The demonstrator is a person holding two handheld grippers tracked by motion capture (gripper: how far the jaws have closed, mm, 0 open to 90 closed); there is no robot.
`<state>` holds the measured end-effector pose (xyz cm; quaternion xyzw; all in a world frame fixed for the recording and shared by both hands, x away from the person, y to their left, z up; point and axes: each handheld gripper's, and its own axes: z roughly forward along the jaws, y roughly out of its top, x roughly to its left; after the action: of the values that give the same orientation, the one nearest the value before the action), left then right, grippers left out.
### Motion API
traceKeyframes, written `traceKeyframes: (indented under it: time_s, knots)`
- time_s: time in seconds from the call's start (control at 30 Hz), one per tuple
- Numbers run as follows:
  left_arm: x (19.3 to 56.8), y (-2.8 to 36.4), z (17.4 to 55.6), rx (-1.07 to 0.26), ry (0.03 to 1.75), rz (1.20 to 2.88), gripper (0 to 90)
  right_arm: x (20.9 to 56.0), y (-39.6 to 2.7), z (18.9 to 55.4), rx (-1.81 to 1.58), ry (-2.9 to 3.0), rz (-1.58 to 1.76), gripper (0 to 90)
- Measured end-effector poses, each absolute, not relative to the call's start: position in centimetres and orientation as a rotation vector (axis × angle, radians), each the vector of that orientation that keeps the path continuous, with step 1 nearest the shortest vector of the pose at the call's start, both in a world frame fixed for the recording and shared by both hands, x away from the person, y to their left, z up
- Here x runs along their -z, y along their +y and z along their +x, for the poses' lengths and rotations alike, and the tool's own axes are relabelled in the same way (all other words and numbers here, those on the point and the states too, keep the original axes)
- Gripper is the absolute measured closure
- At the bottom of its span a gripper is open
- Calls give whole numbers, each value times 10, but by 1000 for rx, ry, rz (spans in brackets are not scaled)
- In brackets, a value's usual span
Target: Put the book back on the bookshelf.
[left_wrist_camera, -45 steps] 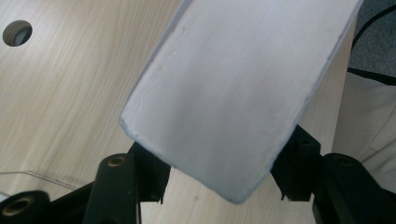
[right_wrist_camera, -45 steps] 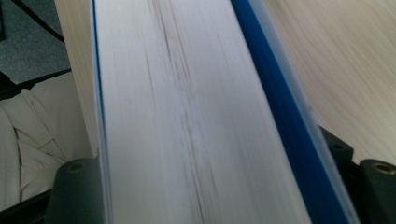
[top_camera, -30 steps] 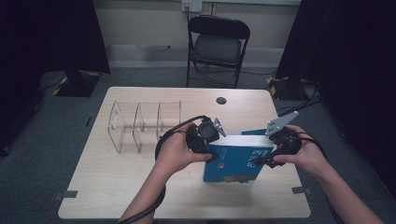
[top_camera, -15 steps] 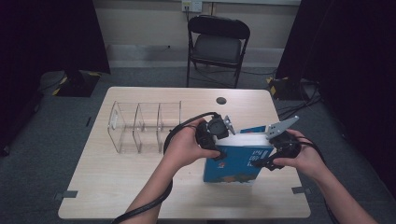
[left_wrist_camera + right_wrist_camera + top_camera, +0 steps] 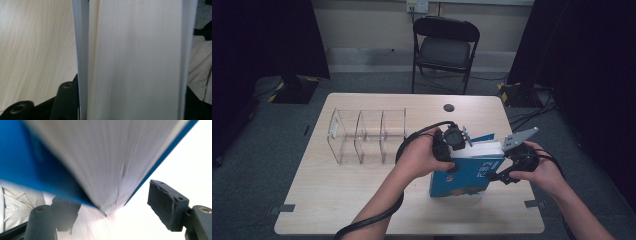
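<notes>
A thick blue book (image 5: 467, 175) stands on edge on the wooden table (image 5: 337, 200), front cover toward me. My left gripper (image 5: 458, 142) grips its top left corner. In the left gripper view the pale page block (image 5: 137, 62) lies between both jaws, which touch the covers and have just been closing on it. My right gripper (image 5: 506, 172) is at the book's right edge. In the right gripper view a corner of the book (image 5: 100, 157) lies between the jaws, but the right pad (image 5: 163, 203) stands clear of it.
A clear acrylic organizer (image 5: 367, 135) with three compartments stands at the table's left. A small black disc (image 5: 448, 107) lies near the far edge. A black folding chair (image 5: 444, 50) stands behind the table. A cable (image 5: 372, 220) trails from my left hand.
My left hand and gripper have shifted to the right along the top of the book. The right hand and the book have stayed about where they were.
</notes>
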<state>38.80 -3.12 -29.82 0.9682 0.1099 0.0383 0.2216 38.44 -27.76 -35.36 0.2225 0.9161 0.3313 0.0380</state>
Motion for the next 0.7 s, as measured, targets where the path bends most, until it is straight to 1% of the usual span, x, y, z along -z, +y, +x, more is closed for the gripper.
traceKeyframes:
  time_s: [0.07,0.2,0.23,0.37,0.57,0.7]
  knots:
    - [302,-34,388,-123,305,2702,428,357,-280,383,-1027,2804,692,270]
    - [302,-34,388,-129,296,2703,414,362,-285,382,-1023,2809,709,270]
    - [303,-34,388,-113,318,2701,410,364,-286,382,-1028,2805,715,270]
    - [302,-35,388,-96,304,2728,372,368,-290,382,-1037,2807,735,270]
    - [302,-38,386,-97,293,2780,400,378,-296,381,-1052,2802,760,268]
    - [302,-36,386,-101,289,2739,405,385,-301,381,-1054,2803,784,267]
